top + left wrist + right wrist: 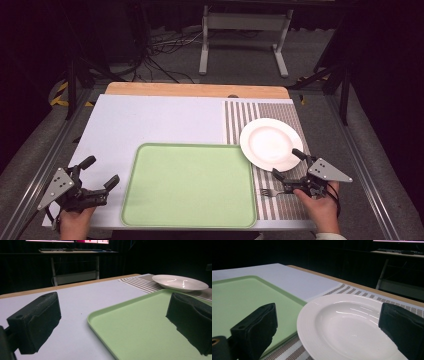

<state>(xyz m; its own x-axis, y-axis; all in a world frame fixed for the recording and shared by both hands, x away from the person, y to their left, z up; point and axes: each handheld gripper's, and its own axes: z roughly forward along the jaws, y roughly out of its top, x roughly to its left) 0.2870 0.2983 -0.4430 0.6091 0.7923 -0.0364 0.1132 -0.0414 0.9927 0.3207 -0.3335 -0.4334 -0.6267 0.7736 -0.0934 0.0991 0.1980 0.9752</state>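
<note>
1. White plate (270, 144) on the striped mat (240, 115), just right of the green tray (188, 185), its left rim touching or slightly over the tray's right edge.
2. Right gripper (290, 165) at the plate's near rim, jaws spread wide, nothing clamped; in the right gripper view the plate (352, 325) lies between the two black pads (257, 327), not yet pressed.
3. Left gripper (101, 173) just left of the tray, jaws equally wide, empty; in the left gripper view the tray corner (100, 315) sits between them.
4. Fork (270, 192) on the mat, near side of the plate, right beside the right gripper.
5. Likely handling of the plate: glazed ceramic, stiff, fairly heavy for its size, slick under the pads, prone to chipping or breaking if dropped.
6. Best hold, by judgement: pinch across the raised ribbed rim at the near edge, one pad above, one below; lift level to prevent sliding.
7. No brands, labels or readable writing anywhere on plate, tray or mat.
</note>
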